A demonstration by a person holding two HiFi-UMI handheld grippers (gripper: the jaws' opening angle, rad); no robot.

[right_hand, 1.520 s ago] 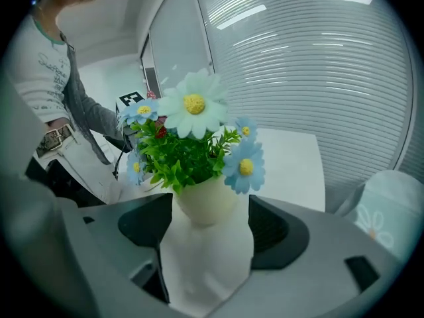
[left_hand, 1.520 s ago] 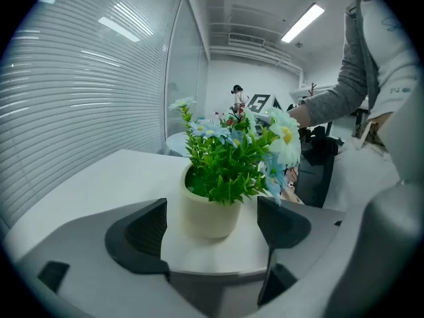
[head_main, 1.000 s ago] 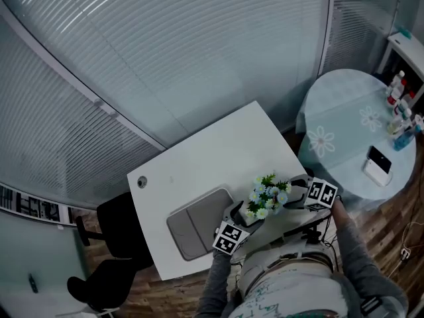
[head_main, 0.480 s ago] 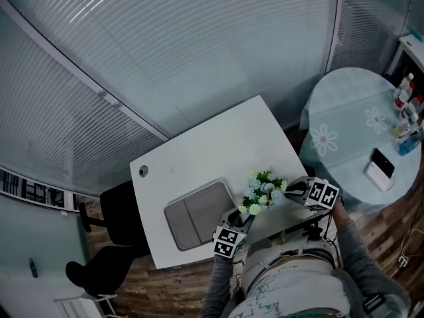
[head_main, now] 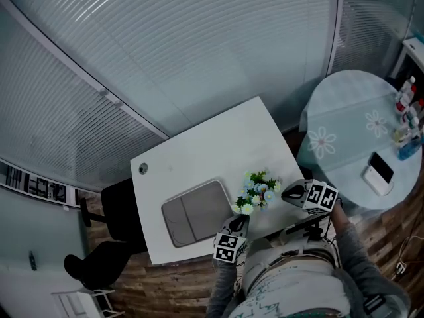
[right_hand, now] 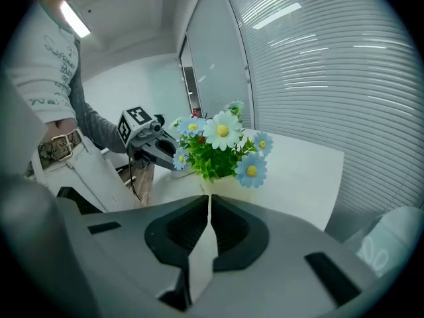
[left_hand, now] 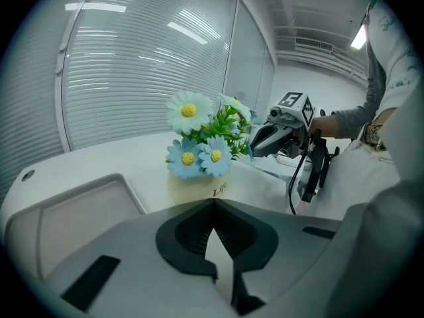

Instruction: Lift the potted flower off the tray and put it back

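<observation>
The potted flower, blue and white daisies in a cream pot, stands on the white table just right of the grey tray, not in it. My left gripper sits at the pot's near left, a short gap away, and is shut and empty. My right gripper is off the pot's right side, also shut on nothing. Both pairs of jaws have just been closing with nothing between them. In the left gripper view the left gripper points at the pot, and in the right gripper view the right gripper points at the flower.
The white table has a cable hole at its far left. A round table with a flowered cloth, bottles and a white box stands to the right. A black chair is at the left. Window blinds run behind.
Both grippers stood open close on either side of the pot. They have drawn back a little toward the person and shut. The pot stays beside the tray.
</observation>
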